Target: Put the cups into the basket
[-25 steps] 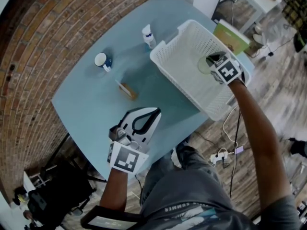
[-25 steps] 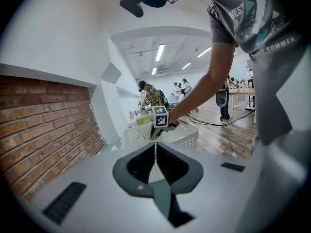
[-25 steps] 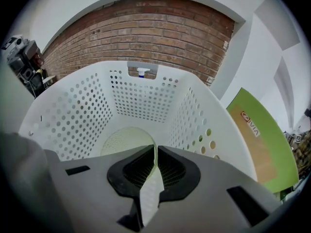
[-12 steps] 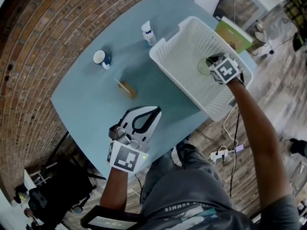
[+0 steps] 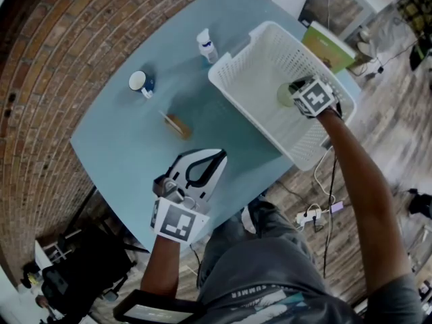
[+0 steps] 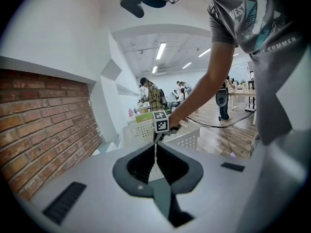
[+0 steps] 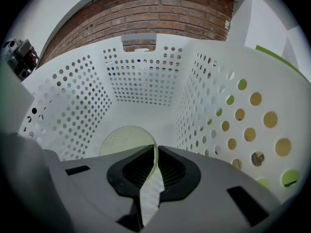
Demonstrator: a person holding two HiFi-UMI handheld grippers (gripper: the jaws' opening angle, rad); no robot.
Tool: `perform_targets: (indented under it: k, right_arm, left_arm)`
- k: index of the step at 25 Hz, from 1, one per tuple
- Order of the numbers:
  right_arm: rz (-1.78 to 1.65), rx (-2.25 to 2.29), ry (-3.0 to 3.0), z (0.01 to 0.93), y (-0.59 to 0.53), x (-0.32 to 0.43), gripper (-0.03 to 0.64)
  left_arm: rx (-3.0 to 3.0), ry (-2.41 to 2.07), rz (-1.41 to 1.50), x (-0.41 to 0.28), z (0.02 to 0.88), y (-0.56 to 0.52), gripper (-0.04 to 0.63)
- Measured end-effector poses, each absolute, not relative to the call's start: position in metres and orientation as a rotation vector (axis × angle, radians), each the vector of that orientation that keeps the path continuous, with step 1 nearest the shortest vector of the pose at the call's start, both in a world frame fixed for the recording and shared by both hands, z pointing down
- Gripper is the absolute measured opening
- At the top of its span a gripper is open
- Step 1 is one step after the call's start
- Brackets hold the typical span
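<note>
The right gripper [image 5: 297, 90] reaches down inside the white basket [image 5: 251, 65], its jaws clenched on the thin rim of a pale green cup [image 5: 284, 95]. In the right gripper view the cup's wall runs up between the two pads and its round body [image 7: 121, 139] hangs low against the perforated basket floor. Pinching the rim likely lets the cup go in mouth-up and be dropped without the jaws fouling the basket walls. It looks close to the point of letting go. The left gripper [image 5: 210, 162] waits over the near edge of the counter [image 5: 125, 147], jaws pressed together on nothing, probably parked clear of the work. A blue and white mug [image 5: 140, 83] stands on the counter well apart from the basket, so the task looks partly done.
</note>
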State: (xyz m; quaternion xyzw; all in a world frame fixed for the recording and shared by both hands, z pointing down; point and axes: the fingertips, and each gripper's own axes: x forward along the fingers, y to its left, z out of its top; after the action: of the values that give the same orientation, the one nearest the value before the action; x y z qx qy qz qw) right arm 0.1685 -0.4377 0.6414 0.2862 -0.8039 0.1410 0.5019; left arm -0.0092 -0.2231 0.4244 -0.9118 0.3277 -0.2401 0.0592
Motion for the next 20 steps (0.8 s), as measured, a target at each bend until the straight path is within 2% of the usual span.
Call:
perform_targets:
  k: [8, 13, 20]
  right_arm:
    - [0.338, 0.697, -1.939, 0.640, -0.440, 0.172, 0.038]
    - [0.352, 0.732, -1.980, 0.628, -0.442, 0.168, 0.092]
    - [0.266, 0.833, -2.073, 0.588, -0.448, 0.158, 0.098]
  left_arm:
    - [-2.758, 0.991, -0.713, -0.011, 0.421, -0.221, 0.014]
    - [-2.758, 0.988, -0.711, -0.011, 0.419, -0.219, 0.014]
    - [-2.752, 0.979, -0.689, -0.012, 0.412, -0.215, 0.014]
